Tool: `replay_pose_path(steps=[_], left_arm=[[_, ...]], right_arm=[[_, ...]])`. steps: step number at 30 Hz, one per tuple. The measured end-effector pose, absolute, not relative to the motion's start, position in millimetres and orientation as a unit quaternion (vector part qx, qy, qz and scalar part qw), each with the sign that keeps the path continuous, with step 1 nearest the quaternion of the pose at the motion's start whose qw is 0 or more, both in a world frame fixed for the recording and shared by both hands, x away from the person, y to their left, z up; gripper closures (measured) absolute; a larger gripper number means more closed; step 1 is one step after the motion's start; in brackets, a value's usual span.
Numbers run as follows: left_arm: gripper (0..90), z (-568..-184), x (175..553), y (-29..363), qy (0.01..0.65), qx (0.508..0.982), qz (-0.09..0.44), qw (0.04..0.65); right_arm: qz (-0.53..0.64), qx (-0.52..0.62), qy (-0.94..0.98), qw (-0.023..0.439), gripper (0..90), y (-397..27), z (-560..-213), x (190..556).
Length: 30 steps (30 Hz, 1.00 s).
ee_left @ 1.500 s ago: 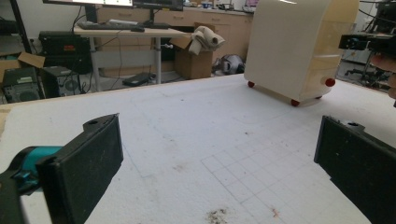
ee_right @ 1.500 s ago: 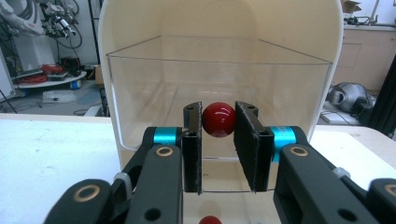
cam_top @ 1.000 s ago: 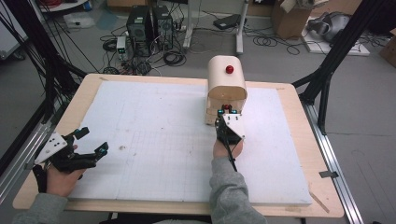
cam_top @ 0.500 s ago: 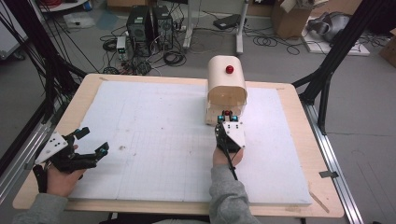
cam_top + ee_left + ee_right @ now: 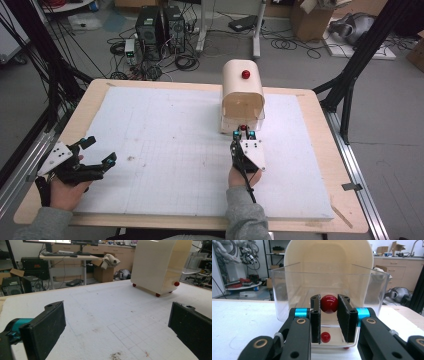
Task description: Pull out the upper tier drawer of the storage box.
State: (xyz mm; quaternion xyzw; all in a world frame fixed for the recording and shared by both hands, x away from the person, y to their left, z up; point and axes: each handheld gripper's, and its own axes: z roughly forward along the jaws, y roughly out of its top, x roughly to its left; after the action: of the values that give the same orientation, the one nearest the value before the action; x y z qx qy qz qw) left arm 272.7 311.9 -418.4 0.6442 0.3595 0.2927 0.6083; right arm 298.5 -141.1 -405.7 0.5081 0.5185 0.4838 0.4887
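- The right gripper point(image 5: 245, 134) sits at the near face of the cream bread box point(image 5: 243, 95) on the desk point(image 5: 310, 102), its jaws narrowed onto the red knob point(image 5: 329, 304) of the clear drawer point(image 5: 287, 290)
- The left gripper point(image 5: 97, 152) rests at the desk's near left, jaws wide and empty, well apart from the box

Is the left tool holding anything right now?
No, the left tool is open over the bare white mat, with nothing between its jaws.

Hidden and cropped parts

The right gripper point(image 5: 329, 312) covers the sides of the drawer's red knob point(image 5: 329, 304); the cream box point(image 5: 160, 265) runs off the top edge.
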Motion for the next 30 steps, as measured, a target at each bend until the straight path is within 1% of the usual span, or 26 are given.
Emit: replay_pose_path(steps=[7,10,11,12,13,14,15,16,17,18,20,21,22,23,24,25,26,27,28,30], left_arm=[[1.7,-419,273,312,0.359,0.645,0.292,0.608],[1.7,-419,273,312,0.359,0.643,0.293,0.609],[1.7,-419,273,312,0.359,0.643,0.293,0.609],[1.7,-418,273,312,0.359,0.643,0.294,0.609],[1.7,-418,273,311,0.359,0.643,0.294,0.609],[1.7,-418,273,311,0.359,0.643,0.294,0.609],[1.7,-419,272,311,0.36,0.643,0.293,0.609],[1.7,-419,272,311,0.36,0.643,0.293,0.609],[1.7,-419,272,312,0.361,0.644,0.293,0.608],[1.7,-419,272,312,0.361,0.644,0.293,0.608],[1.7,-419,272,312,0.36,0.644,0.295,0.607],[1.7,-418,272,312,0.361,0.642,0.296,0.608],[1.7,-418,272,311,0.361,0.642,0.297,0.608],[1.7,-418,272,311,0.36,0.643,0.296,0.608],[1.7,-418,272,310,0.358,0.643,0.296,0.608],[1.7,-418,272,309,0.358,0.643,0.296,0.609],[1.7,-418,271,309,0.356,0.644,0.296,0.609],[1.7,-418,271,309,0.356,0.644,0.296,0.609],[1.7,-418,271,310,0.355,0.644,0.297,0.609],[1.7,-417,271,311,0.357,0.641,0.299,0.61]], right_arm=[[0.483,0.509,0.52,0.488,73.4,-141,-406,298],[0.483,0.507,0.521,0.488,72.0,-141,-406,298],[0.487,0.507,0.521,0.484,69.4,-141,-405,298],[0.487,0.507,0.521,0.484,69.4,-141,-405,298],[0.491,0.505,0.521,0.482,62.1,-141,-404,297],[0.491,0.505,0.521,0.482,62.1,-141,-404,297],[0.495,0.503,0.524,0.476,53.4,-142,-403,296],[0.495,0.503,0.524,0.476,53.4,-142,-403,296],[0.498,0.503,0.525,0.472,41.9,-143,-402,296],[0.499,0.504,0.526,0.47,35.5,-144,-401,296],[0.501,0.505,0.527,0.464,28.0,-146,-399,295],[0.501,0.505,0.527,0.464,28.0,-146,-399,295],[0.498,0.504,0.528,0.468,24.0,-145,-398,294],[0.499,0.5,0.528,0.471,14.8,-146,-396,293],[0.499,0.5,0.528,0.471,14.8,-146,-396,293],[0.5,0.504,0.527,0.467,9.0,-147,-396,292],[0.499,0.514,0.532,0.451,0.0,-150,-396,295],[0.499,0.514,0.532,0.451,0.0,-150,-396,295],[0.498,0.52,0.538,0.438,0.0,-153,-397,297],[0.5,0.52,0.538,0.436,0.0,-154,-397,297]])
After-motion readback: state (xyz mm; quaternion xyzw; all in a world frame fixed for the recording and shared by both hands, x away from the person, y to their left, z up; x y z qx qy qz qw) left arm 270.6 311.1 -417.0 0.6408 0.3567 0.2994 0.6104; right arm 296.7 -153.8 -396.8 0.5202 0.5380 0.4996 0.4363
